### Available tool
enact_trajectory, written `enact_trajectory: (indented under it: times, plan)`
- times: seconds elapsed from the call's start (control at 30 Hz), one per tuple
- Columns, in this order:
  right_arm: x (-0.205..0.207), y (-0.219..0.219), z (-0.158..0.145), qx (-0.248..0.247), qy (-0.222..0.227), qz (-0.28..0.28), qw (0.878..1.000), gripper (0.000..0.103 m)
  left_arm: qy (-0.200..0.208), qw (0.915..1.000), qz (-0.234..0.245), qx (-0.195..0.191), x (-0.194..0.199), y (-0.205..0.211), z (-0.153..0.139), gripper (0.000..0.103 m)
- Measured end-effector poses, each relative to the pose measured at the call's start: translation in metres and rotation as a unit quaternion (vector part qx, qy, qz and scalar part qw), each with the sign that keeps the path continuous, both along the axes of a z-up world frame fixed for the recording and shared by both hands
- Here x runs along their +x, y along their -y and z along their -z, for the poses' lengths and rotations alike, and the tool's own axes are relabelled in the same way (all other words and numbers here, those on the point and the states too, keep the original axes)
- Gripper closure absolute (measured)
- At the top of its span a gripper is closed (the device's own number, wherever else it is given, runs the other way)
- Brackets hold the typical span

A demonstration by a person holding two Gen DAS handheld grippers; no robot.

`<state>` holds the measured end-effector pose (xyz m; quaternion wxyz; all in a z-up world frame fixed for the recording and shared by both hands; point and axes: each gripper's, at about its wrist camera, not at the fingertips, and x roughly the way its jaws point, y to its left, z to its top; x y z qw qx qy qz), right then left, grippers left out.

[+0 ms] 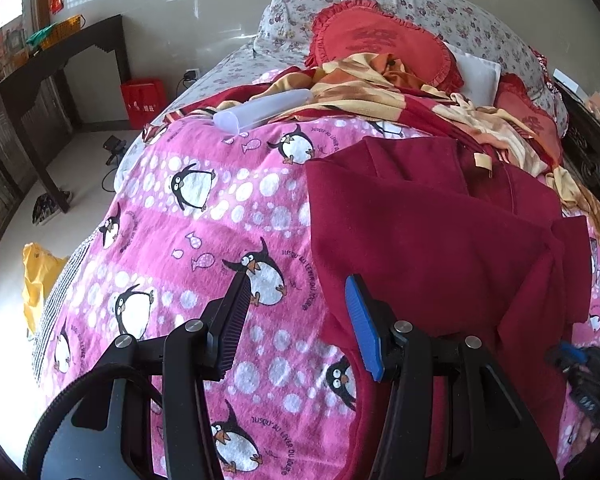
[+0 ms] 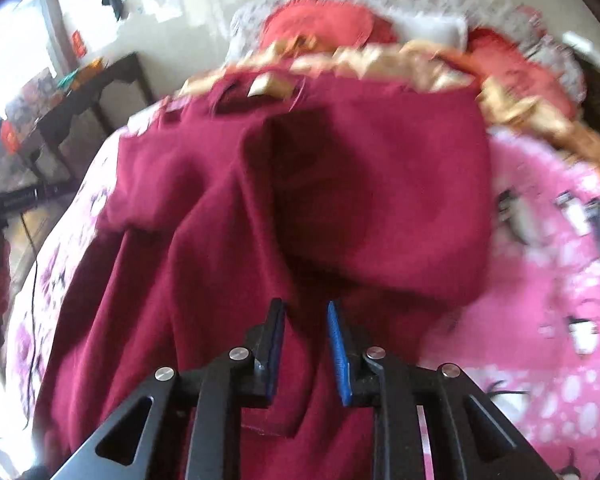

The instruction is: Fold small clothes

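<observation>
We hold our left claw (image 1: 300,316) low over the near edge of the bed (image 1: 228,64), its jaws spread apart with nothing between them; one finger hangs above the pink penguin blanket (image 1: 204,216), the other over the edge of the dark red garment (image 1: 432,240). We judge it waits there to take the garment's near-left edge once the other side is gathered.

Our right claw (image 2: 304,340) points steeply down at the same garment (image 2: 340,184), jaws drawn close together with a fold of the red cloth rising between them (the picture is blurred, so we cannot tell whether the pads already pinch it). That fold is likely the hem we need to lift for the first fold.

The garment lies spread on the blanket, partly rumpled, a pale tag (image 1: 483,160) at its far end.

Counted: one red garment, one penguin blanket, one clear plastic tube (image 1: 260,114) beyond it, two claws, and at least two red frilled cushions (image 1: 384,44) against the floral pillows (image 1: 420,4).
</observation>
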<state>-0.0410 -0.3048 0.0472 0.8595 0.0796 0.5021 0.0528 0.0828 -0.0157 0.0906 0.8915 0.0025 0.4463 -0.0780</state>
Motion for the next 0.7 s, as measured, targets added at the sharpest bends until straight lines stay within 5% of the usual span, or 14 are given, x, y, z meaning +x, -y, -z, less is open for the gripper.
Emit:
enact_trajectory:
  times: [0.17,0.2,0.27,0.53,0.7]
  plan:
    - [-0.002,-0.004,0.000,0.038,0.006,-0.006,0.999,0.084,0.001,1.0000,0.001,0.005,-0.001,-0.003,0.002,0.054]
    - [-0.001,-0.007,-0.006,0.051,0.014,-0.010,0.999,0.094,0.000,1.0000,0.000,0.004,0.000,-0.004,0.002,0.054]
    - [0.006,-0.017,-0.021,0.062,0.033,-0.022,0.997,0.098,-0.001,1.0000,-0.004,0.000,0.001,-0.006,0.001,0.054]
    - [0.089,-0.091,-0.081,0.121,0.112,-0.089,0.982,0.099,0.011,0.9997,-0.015,-0.019,0.001,-0.017,-0.010,0.054]
    - [0.152,-0.128,-0.066,0.136,0.082,-0.098,0.982,0.099,0.012,0.9996,-0.015,-0.022,0.004,-0.023,-0.011,0.054]
